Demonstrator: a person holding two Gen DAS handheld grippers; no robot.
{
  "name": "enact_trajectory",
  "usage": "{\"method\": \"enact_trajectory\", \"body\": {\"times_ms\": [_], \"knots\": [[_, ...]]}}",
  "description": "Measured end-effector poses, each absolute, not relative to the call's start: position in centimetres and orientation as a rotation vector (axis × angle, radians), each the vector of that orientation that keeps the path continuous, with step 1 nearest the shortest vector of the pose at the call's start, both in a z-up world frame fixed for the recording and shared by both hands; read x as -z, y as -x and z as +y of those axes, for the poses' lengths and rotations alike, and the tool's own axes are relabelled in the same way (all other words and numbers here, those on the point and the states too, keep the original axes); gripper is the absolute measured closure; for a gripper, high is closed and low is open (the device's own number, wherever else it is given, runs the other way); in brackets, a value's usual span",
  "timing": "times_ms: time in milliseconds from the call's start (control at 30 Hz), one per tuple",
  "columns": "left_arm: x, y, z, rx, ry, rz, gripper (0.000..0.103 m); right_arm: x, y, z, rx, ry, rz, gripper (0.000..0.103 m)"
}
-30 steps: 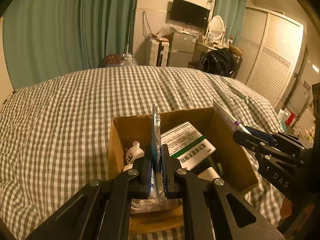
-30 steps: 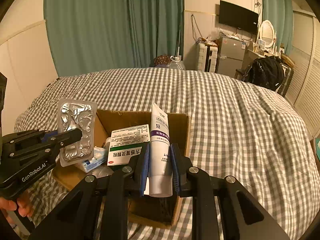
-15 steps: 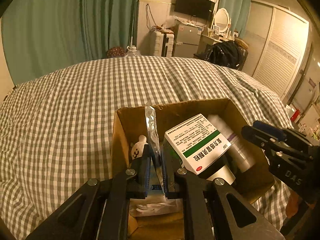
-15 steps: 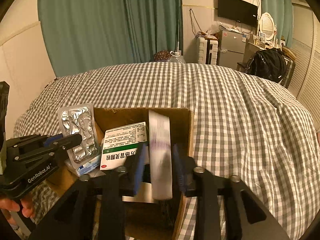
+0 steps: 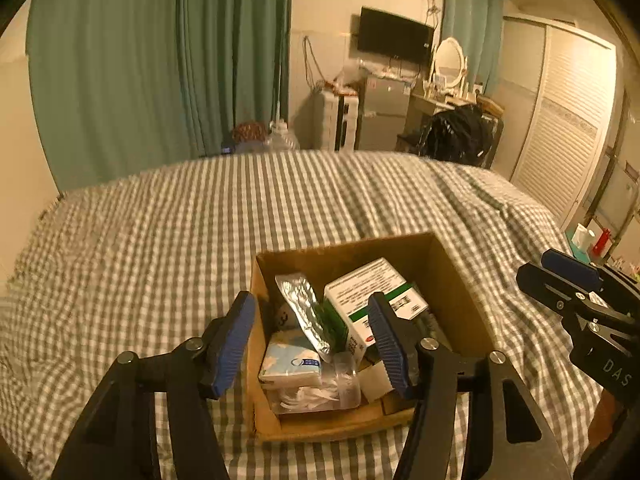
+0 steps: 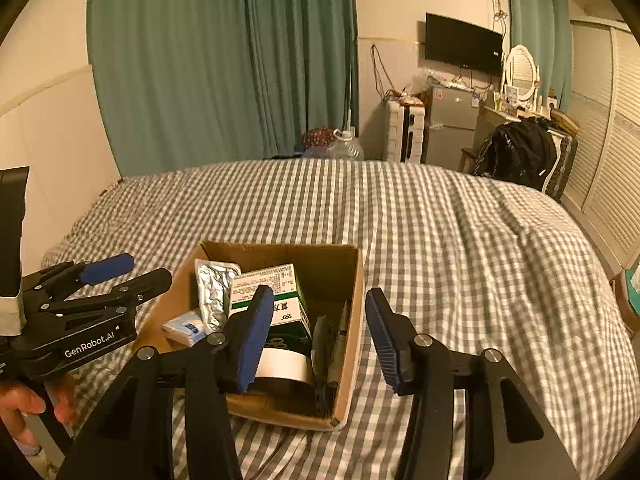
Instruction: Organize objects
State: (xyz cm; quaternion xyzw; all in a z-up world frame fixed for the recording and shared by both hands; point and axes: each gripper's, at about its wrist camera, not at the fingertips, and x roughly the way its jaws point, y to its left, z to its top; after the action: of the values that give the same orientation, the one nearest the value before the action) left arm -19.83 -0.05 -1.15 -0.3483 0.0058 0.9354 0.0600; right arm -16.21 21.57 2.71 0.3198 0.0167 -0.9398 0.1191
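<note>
The cardboard box point(image 5: 460, 280) on the checked bedspread point(image 5: 200, 216) sits just ahead of both empty, wide-spread grippers, left gripper point(image 5: 312, 340) and right gripper point(image 6: 316, 332), its foil blister pack point(image 5: 306, 312) and green-and-white medicine carton point(image 5: 372, 296) leaning inside, probably simply dropped.

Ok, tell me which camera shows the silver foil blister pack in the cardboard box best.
Left wrist view: the silver foil blister pack lies nearly whole between the open tongs. Right wrist view shows it smaller, at the box's far left, lower end hidden.

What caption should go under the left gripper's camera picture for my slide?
Open left gripper above a cardboard box of medicine packs on a checked bedspread, silver blister pack lying inside.
</note>
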Motion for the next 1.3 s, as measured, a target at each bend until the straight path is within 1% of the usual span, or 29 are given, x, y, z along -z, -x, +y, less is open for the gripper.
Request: {"method": "enact_trajectory", "body": {"times_ms": [33, 100, 233, 300, 367, 400, 533, 600, 733, 1033, 1167, 1300], "knots": [[0.5, 19.3, 0.1, -2.841, 1.034, 0.027, 0.036, -3.3, 15.7, 21.5, 2.753, -0.921, 0.054, 0.053], [-0.8, 18.2, 0.1, -2.867, 0.986, 0.044, 0.024, -4.6, 14.4, 21.6, 2.77, -0.888, 0.061, 0.047], [-3.3, 15.5, 0.1, -2.915, 0.856, 0.065, 0.013, -6.7, 12.2, 21.8, 2.814, -0.832, 0.084, 0.04], [-4.4, 14.2, 0.3, -2.945, 0.795, 0.072, 0.004, -7.7, 10.9, 21.8, 2.841, -0.802, 0.102, 0.035], [-5.3, 13.0, 0.1, -2.965, 0.737, 0.066, 0.0, -8.6, 9.7, 22.0, 2.862, -0.76, 0.11, 0.029], [-5.6, 12.4, 0.1, -2.972, 0.711, 0.062, 0.0, -9.0, 9.1, 22.1, 2.87, -0.743, 0.111, 0.026], [-6.7, 10.3, 0.1, -2.997, 0.631, 0.067, 0.0, -10.1, 6.9, 22.1, 2.902, -0.685, 0.129, 0.018], [-7.0, 9.3, 0.0, -3.017, 0.602, 0.071, 0.0, -10.6, 5.4, 22.2, 2.926, -0.651, 0.128, 0.009], [-7.1, 7.2, -0.3, -3.038, 0.533, 0.07, 0.0, -10.7, 3.3, 22.3, 2.954, -0.591, 0.118, 0.001], [-5.0, 4.8, -0.6, -3.078, 0.503, 0.066, 0.0, -8.3, 2.0, 22.1, 2.981, -0.538, 0.147, 0.0], [-3.8, 3.6, -1.2, -3.137, 0.445, 0.022, 0.0, -6.4, 2.2, 22.3, 3.003, -0.52, 0.158, 0.0], [-2.2, 3.7, -1.4, -3.123, 0.512, 0.013, 0.0, -4.9, 2.1, 22.6, 3.005, -0.5, 0.139, 0.0]]}}
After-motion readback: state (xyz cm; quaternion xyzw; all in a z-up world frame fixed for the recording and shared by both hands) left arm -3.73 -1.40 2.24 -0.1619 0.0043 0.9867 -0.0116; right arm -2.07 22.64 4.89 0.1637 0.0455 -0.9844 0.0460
